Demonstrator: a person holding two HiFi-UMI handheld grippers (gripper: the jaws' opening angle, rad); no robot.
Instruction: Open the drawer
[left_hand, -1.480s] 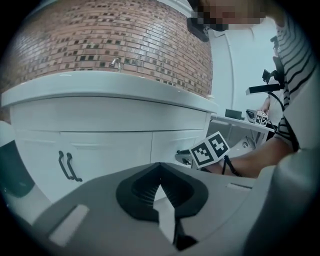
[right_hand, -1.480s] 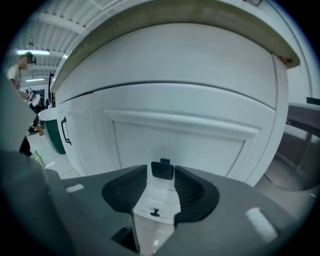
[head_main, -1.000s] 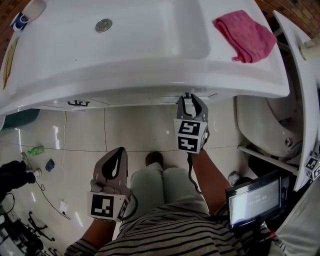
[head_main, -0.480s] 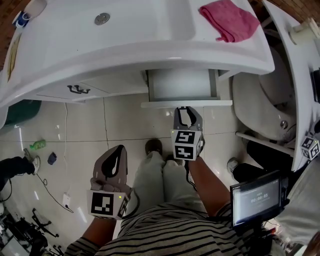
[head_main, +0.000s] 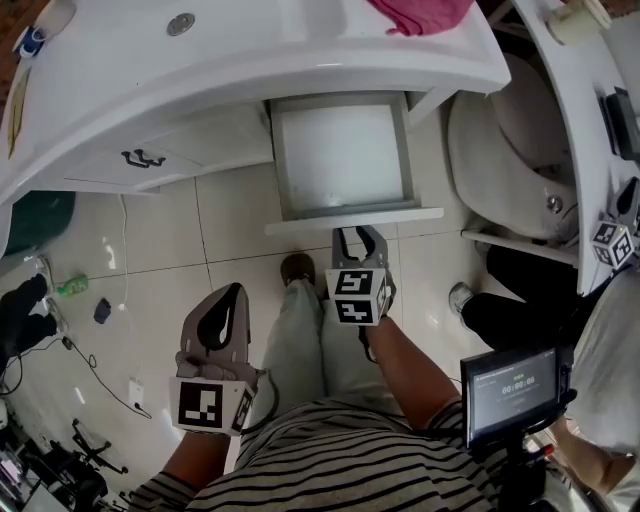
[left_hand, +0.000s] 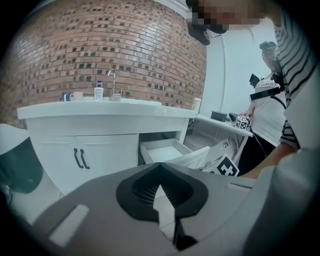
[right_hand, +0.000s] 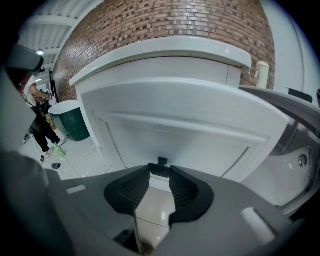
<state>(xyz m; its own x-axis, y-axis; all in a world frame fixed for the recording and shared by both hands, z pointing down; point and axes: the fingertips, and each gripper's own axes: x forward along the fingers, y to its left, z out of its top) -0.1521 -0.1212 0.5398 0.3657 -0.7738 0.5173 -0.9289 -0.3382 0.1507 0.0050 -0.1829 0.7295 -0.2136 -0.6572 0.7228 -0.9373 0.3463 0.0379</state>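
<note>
Bathroom odds and ends sitting around a white vanity.
A pink cloth (head_main: 420, 12) is lying at the right end of the bench (head_main: 100, 85), well apart from the basin drain (head_main: 181, 24). A green bottle (head_main: 72, 288) is lying on the tiled floor (head_main: 160, 250), a dark green tub (head_main: 30, 215) is standing at the left, and a small screen (head_main: 513, 385) is glowing at lower right.

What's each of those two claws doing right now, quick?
Left gripper: closed, holding nothing.
Right gripper: closed on the drawer handle.
</note>
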